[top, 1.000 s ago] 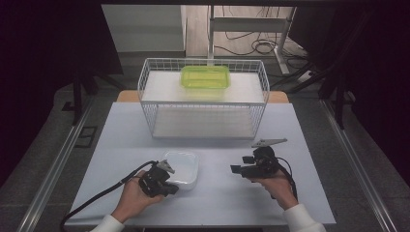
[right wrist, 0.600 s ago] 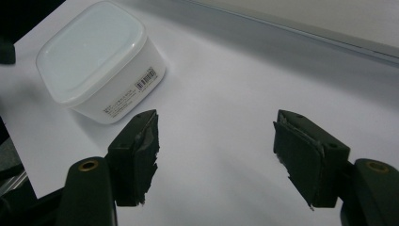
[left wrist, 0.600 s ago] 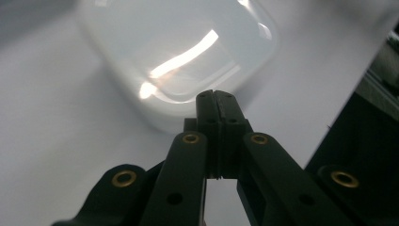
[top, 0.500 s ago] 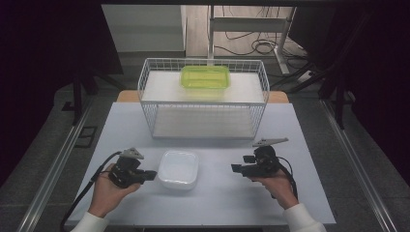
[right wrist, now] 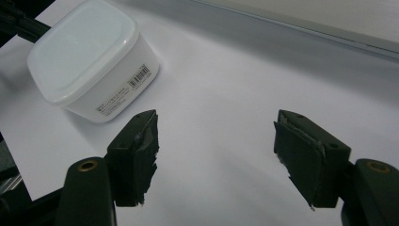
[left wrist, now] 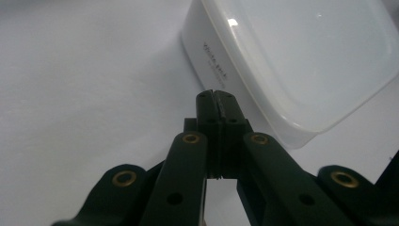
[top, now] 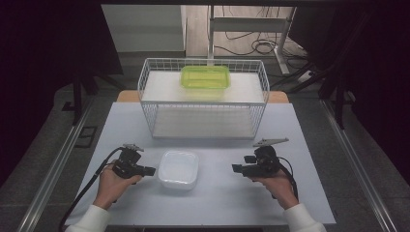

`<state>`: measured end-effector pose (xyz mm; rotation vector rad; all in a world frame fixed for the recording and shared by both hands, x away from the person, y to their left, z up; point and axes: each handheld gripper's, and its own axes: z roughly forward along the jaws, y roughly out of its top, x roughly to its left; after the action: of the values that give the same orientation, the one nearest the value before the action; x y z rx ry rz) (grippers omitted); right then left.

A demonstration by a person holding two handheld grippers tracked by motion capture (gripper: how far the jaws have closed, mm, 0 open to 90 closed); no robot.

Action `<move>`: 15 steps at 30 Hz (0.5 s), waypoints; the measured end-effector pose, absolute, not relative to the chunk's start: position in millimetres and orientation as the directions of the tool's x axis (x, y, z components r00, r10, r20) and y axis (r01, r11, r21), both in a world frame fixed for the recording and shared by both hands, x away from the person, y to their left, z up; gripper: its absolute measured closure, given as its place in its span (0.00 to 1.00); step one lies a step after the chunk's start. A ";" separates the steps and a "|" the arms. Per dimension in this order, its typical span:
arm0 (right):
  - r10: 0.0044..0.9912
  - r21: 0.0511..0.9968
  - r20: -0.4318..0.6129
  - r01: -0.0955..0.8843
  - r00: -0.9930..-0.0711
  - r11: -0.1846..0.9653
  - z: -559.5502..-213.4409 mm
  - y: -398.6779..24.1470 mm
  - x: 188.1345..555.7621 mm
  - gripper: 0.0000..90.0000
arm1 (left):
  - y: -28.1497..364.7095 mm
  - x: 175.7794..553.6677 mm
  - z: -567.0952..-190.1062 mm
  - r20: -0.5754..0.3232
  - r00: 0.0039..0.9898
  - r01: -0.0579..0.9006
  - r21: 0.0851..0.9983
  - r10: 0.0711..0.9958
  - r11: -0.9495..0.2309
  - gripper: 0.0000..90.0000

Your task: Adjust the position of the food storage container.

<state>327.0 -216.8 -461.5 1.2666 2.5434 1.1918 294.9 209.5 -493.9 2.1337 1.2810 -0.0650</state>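
Flanking the lidded white container [top: 178, 168], left gripper [top: 149, 170] pinched closed on nothing just beside it, right gripper [top: 237, 167] spread wide, probably pre-grasp; next needs closing in.

Barcode and seemingly unreadable small print on white container [right wrist: 89, 61] side

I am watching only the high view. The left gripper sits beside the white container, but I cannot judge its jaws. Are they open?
Observer: No. In the left gripper view the left gripper has its jaws pressed together with nothing between them.
Operator: Does it touch the white container?
Observer: I cannot tell; its tips point at the side wall just below the lid.
Operator: And the right gripper?
Observer: Its jaws stand wide apart over bare table, the container lying ahead to its left, barcode label facing it.
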 end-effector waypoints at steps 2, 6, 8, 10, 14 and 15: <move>0.702 0.663 0.268 0.655 -0.660 0.362 -461.8 -217.2 326.8 0.34 | 208.0 295.5 -493.8 -0.363 0.524 0.809 0.495 0.770 -0.317 1.00; 0.701 0.663 0.266 0.654 -0.661 0.365 -461.8 -216.2 326.2 0.34 | 203.6 297.1 -494.6 -0.383 0.514 0.818 0.487 0.768 -0.305 1.00; 0.701 0.670 0.259 0.647 -0.664 0.365 -461.4 -215.7 325.8 0.34 | 200.7 297.3 -496.2 -0.385 0.511 0.822 0.480 0.768 -0.306 1.00; 0.693 0.679 0.241 0.628 -0.680 0.381 -460.1 -214.6 325.0 0.34 | 198.1 297.1 -497.0 -0.385 0.516 0.822 0.476 0.765 -0.314 1.00; 0.685 0.684 0.239 0.620 -0.688 0.384 -458.8 -213.0 324.5 0.34 | 193.9 298.2 -497.7 -0.407 0.511 0.826 0.478 0.757 -0.300 1.00; 0.686 0.684 0.241 0.621 -0.687 0.382 -458.7 -213.4 324.7 0.34 | 192.9 298.4 -497.9 -0.408 0.508 0.827 0.477 0.759 -0.297 1.00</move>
<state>324.7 -213.4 -458.7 1.2052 2.5422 1.2014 298.4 192.9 -497.9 2.1030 1.2916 -0.1352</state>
